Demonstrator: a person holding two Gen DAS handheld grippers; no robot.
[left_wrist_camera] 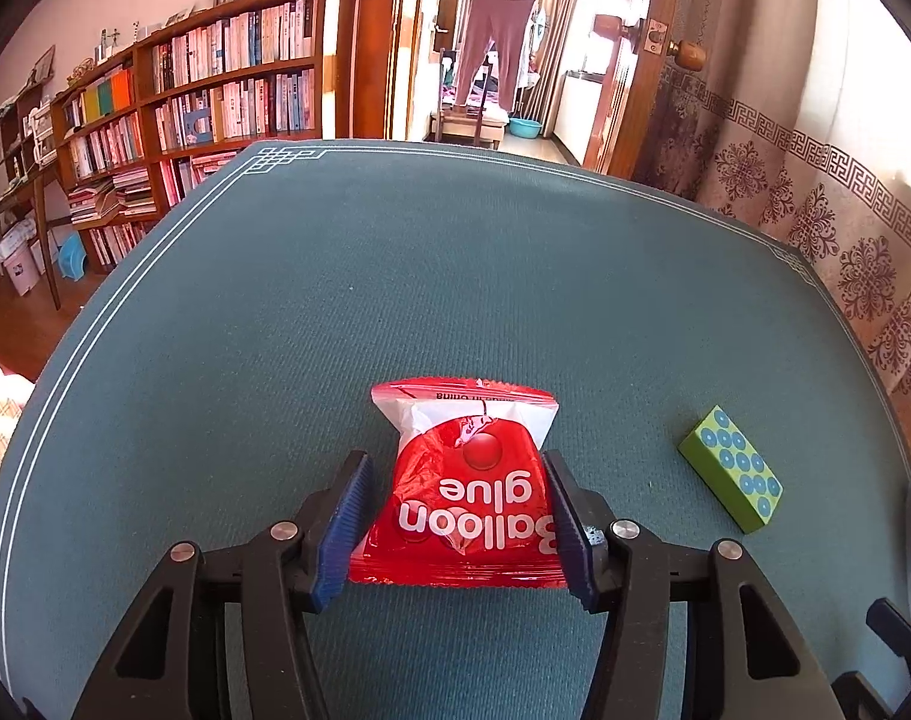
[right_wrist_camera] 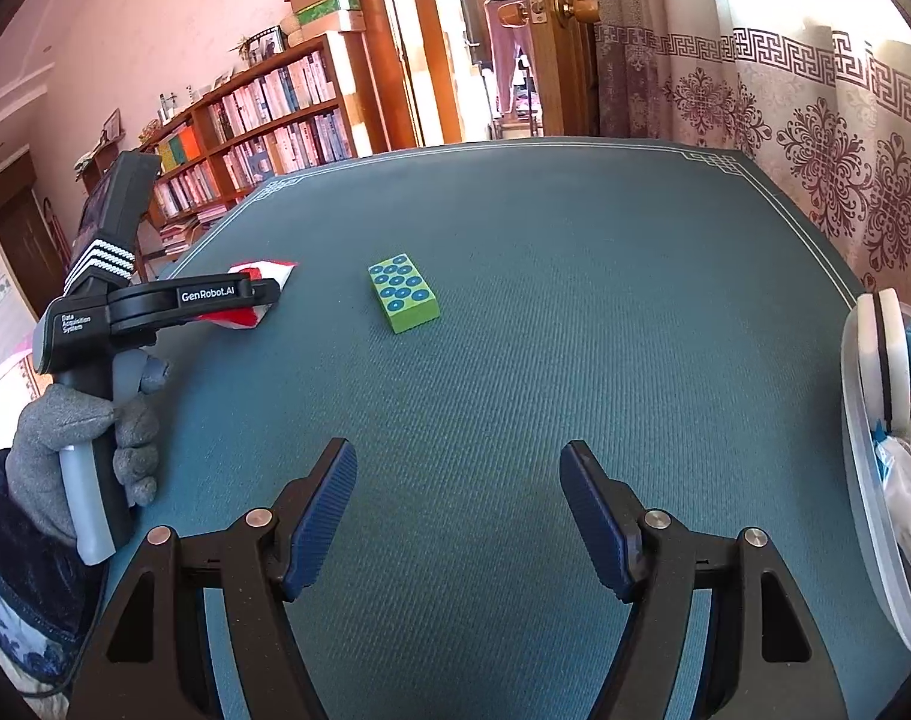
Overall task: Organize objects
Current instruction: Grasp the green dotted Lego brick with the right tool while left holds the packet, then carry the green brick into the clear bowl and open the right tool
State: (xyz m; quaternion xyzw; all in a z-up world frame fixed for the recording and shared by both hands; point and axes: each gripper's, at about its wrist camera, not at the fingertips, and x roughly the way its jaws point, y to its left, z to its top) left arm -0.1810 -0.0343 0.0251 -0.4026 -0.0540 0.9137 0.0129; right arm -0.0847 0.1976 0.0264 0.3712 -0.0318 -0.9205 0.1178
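Observation:
A red "Balloon glue" packet (left_wrist_camera: 467, 492) lies on the teal table mat (left_wrist_camera: 395, 276), between the fingers of my left gripper (left_wrist_camera: 455, 468). The jaws stand wide, one on each side of the packet; the right pad touches its edge, the left stands just off it. A green block with blue circles (left_wrist_camera: 732, 471) lies to the right; it also shows in the right wrist view (right_wrist_camera: 403, 292). My right gripper (right_wrist_camera: 458, 456) is open and empty above the mat, nearer than the block. The left gripper (right_wrist_camera: 155, 306) and packet (right_wrist_camera: 257, 291) show at left there.
A clear plastic bin (right_wrist_camera: 869, 480) holding a white roll and bags stands at the table's right edge. A patterned curtain (right_wrist_camera: 815, 138) hangs behind the table on the right. Bookshelves (left_wrist_camera: 203, 96) and an open door (left_wrist_camera: 623, 60) are beyond the far edge.

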